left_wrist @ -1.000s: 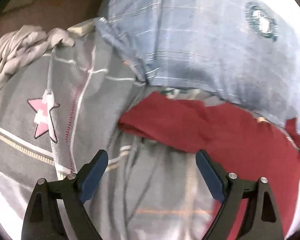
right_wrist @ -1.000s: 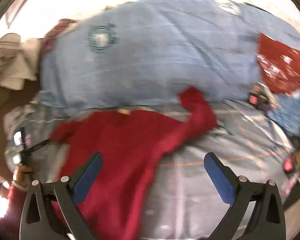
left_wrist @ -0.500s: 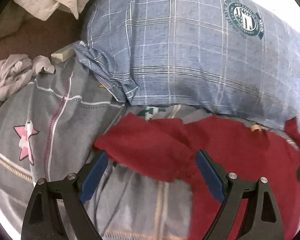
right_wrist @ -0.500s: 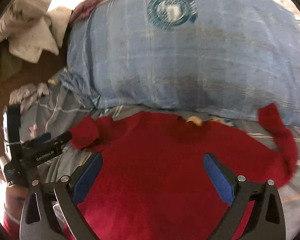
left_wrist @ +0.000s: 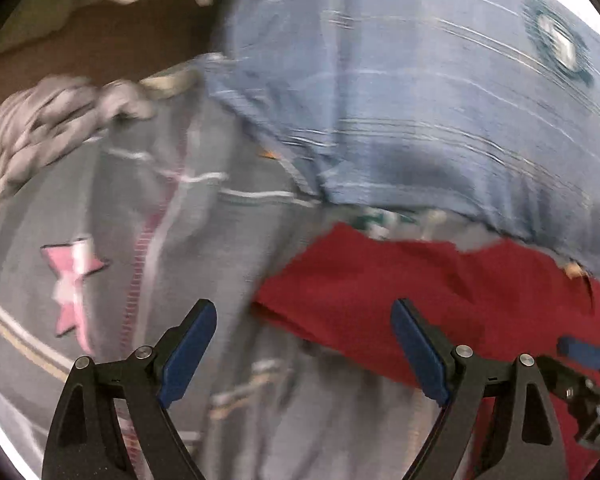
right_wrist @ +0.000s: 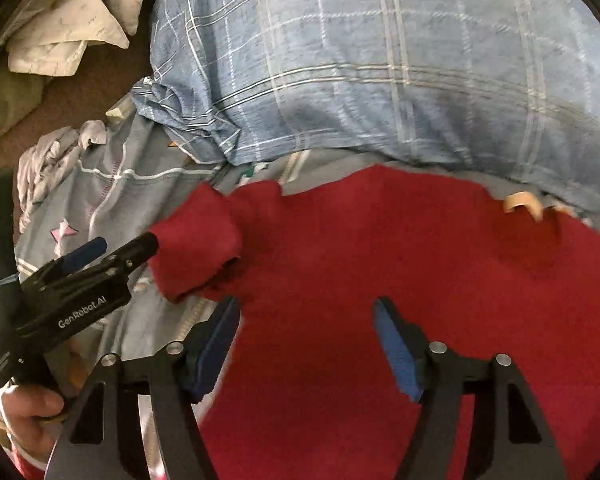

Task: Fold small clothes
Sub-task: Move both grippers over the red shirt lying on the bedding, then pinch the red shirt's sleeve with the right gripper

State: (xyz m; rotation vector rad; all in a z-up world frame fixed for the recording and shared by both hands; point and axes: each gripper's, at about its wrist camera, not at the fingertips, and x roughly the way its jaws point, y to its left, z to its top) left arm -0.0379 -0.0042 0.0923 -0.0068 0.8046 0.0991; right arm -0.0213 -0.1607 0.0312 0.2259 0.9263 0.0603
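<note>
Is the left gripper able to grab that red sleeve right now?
Probably yes. The left gripper is open, and the sleeve of the red top lies bare on the grey bedspread just ahead of its fingers, with nothing over it.

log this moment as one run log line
left gripper: open, beside red knit garment sleeve | right gripper: open, jaws closing, above garment | fold: not started

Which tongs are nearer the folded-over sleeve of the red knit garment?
Left. The left tongs sit right at the sleeve; the right tongs, just closing partway with nothing gripped, hover over the garment's body.
</note>
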